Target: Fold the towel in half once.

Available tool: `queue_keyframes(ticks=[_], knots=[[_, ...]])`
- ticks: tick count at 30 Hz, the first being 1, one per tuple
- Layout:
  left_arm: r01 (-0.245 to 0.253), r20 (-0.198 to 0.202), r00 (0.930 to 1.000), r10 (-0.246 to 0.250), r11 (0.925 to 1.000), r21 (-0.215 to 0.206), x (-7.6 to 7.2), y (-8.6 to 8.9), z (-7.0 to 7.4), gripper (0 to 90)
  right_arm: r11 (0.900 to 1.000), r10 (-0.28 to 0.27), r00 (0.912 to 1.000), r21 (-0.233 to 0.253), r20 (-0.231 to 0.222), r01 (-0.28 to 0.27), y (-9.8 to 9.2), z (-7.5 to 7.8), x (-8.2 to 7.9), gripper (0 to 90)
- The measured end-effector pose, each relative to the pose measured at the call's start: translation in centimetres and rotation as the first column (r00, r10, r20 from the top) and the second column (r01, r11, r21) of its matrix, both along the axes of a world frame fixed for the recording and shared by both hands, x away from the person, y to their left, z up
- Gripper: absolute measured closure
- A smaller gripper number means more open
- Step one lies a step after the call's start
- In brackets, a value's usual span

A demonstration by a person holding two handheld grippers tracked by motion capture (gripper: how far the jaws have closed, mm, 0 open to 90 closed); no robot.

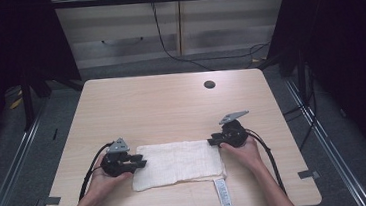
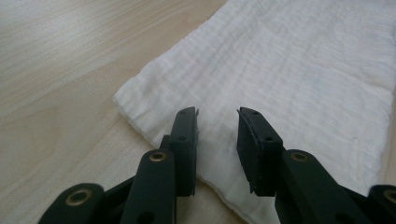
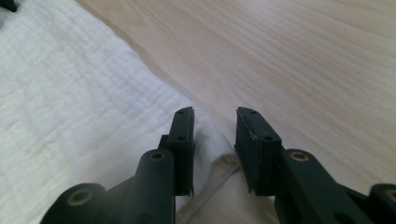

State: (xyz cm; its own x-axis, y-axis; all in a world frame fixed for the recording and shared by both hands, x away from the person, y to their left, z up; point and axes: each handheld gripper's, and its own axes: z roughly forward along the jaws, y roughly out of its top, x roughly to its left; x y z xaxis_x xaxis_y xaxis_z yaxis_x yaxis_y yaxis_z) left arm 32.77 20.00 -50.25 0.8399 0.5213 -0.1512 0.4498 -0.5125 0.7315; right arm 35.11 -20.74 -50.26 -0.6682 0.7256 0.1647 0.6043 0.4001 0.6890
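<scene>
White muslin cloth [image 1: 176, 163] lies folded into a flat rectangle near the front edge of the pale wooden table [image 1: 171, 104], between the person's two hands, with a printed care label [image 1: 221, 194] sticking out from its front right corner. At the cloth's left edge sits the left gripper [image 1: 138, 163], its jaws spread apart and poised right over the near left corner of the fabric, as the left gripper view shows. At the far right corner is the right gripper [image 1: 213, 141], jaws likewise parted, with a small raised fold of the cloth sitting in the gap between them, not pinched. Beyond the cloth, a dark round cable hole [image 1: 209, 84] marks the tabletop.
</scene>
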Motion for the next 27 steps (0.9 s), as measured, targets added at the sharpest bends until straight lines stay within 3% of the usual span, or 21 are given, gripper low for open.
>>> queue_keyframes(ticks=[10,16,22,23,27], knots=[[-0.006,-0.021,0.9998,0.006,1.0000,0.002,-0.2,0.2,0.1,67.1,1.000,-0.009,0.9999,0.026,-0.015,0.009,-0.5,-0.2,-0.2,85.4],[-0.012,-0.033,0.9994,0.013,0.9999,0.009,-0.2,0.5,0.5,61.0,0.999,-0.004,0.9998,0.049,-0.019,0.005,-0.2,-0.4,-0.2,87.0],[-0.048,-0.012,0.9988,0.047,0.9988,-0.015,1.2,1.2,2.1,58.0,0.999,0.000,0.9999,0.042,-0.015,0.001,-0.1,-0.3,-0.1,87.1],[-0.060,-0.005,0.9982,0.060,0.9976,-0.035,1.5,1.3,2.4,57.9,0.999,-0.002,0.9999,0.041,-0.014,0.002,-0.1,-0.3,-0.2,87.1],[-0.082,-0.008,0.9966,0.082,0.9959,-0.038,3.0,1.0,2.6,57.9,0.999,-0.004,0.9999,0.039,-0.015,0.004,-0.1,-0.3,-0.2,87.1]])
